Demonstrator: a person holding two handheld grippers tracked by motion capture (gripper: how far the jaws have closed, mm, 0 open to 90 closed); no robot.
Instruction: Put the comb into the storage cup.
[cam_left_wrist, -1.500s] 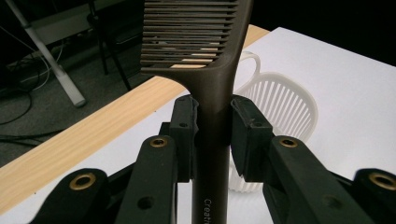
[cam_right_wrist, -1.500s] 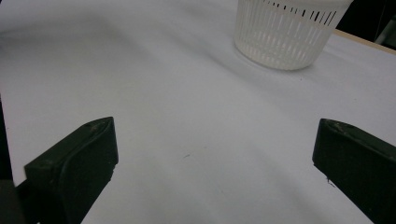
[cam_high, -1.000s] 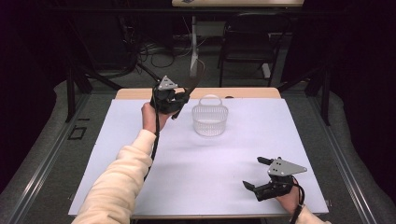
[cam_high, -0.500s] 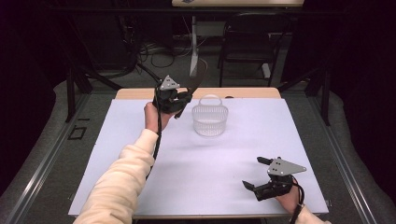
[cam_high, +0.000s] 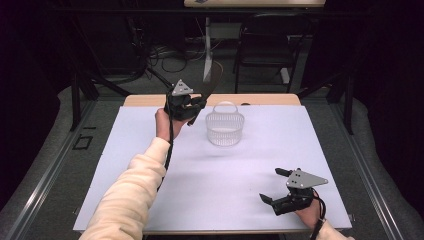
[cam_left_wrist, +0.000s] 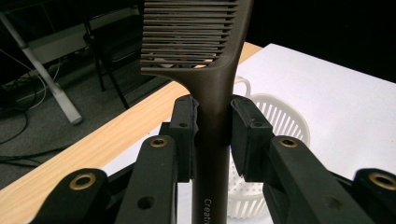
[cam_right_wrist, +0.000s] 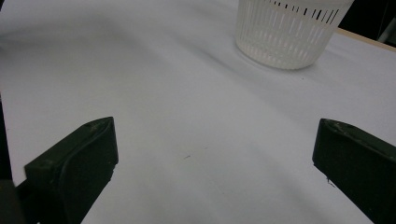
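Black pads of the left gripper (cam_left_wrist: 212, 135) clamp a brown comb (cam_left_wrist: 205, 51) by its handle, teeth upward, above and just left of the white basket (cam_high: 224, 128). Right gripper (cam_high: 280, 186) rests near the table (cam_high: 125, 150) edge, jaws wide, empty.

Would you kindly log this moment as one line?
left gripper: shut on comb, raised beside basket | right gripper: open, empty, low over table

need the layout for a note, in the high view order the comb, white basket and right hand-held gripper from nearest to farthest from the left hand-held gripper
1. Comb: clamped in the left hand-held gripper, sticking up past the far edge.
2. White basket: just to its right, mid-table.
3. Right hand-held gripper: near right corner, jaws apart.
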